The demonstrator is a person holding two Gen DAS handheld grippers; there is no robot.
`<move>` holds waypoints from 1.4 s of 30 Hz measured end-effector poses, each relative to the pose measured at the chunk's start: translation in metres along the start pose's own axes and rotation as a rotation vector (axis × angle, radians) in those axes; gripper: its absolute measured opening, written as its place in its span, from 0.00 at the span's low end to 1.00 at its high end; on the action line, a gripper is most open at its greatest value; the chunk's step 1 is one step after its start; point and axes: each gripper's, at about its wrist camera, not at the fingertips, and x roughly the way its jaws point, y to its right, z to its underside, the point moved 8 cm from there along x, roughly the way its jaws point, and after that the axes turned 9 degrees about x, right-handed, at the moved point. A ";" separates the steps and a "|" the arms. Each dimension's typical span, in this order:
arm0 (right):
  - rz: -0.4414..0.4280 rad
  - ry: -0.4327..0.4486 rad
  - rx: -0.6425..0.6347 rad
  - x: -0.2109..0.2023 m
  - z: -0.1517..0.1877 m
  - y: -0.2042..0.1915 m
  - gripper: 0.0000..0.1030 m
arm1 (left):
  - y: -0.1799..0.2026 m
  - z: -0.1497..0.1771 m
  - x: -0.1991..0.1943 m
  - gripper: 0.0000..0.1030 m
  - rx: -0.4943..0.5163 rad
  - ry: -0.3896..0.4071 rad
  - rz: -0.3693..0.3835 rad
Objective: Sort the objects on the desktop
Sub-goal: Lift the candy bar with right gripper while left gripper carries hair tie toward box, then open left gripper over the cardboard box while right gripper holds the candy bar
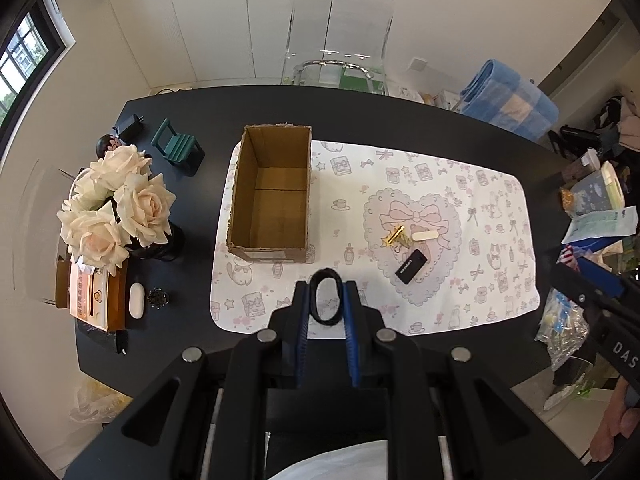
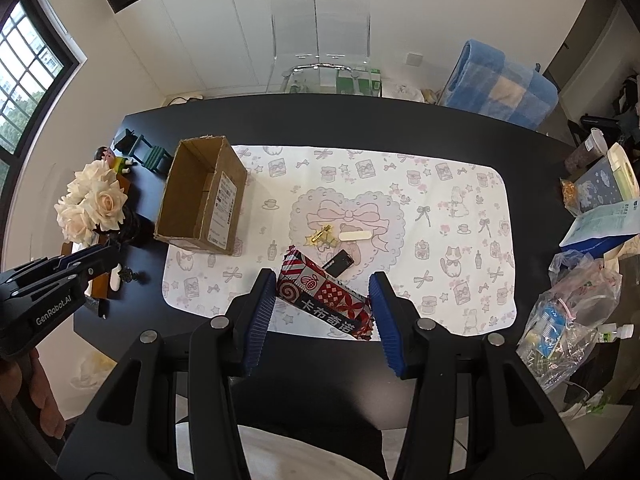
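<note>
My left gripper (image 1: 327,300) is shut on a black elastic ring (image 1: 326,272), held upright above the near edge of the patterned mat (image 1: 480,240). The open cardboard box (image 1: 272,196) (image 2: 200,196) stands empty on the mat's left end. My right gripper (image 2: 322,300) is shut on a red patterned snack packet (image 2: 324,296) above the mat; the left wrist view shows this gripper (image 1: 576,276) at far right. On the heart print lie gold clips (image 2: 322,237), a cream bar (image 2: 355,236) and a small black tag (image 2: 339,264). The left gripper (image 2: 108,256) also shows at the right wrist view's left edge.
Cream roses in a dark vase (image 1: 116,208), a tissue box (image 1: 92,296), a white case (image 1: 136,300) and a green toy chair (image 1: 176,144) crowd the table's left. Plastic bags (image 2: 568,312) and packets (image 2: 604,220) fill the right edge. A clear chair (image 1: 336,40) stands behind the table.
</note>
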 end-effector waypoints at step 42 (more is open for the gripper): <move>0.028 -0.167 -0.043 0.122 -0.068 -0.073 0.48 | -0.092 -0.079 0.119 0.19 -0.003 -0.121 -0.010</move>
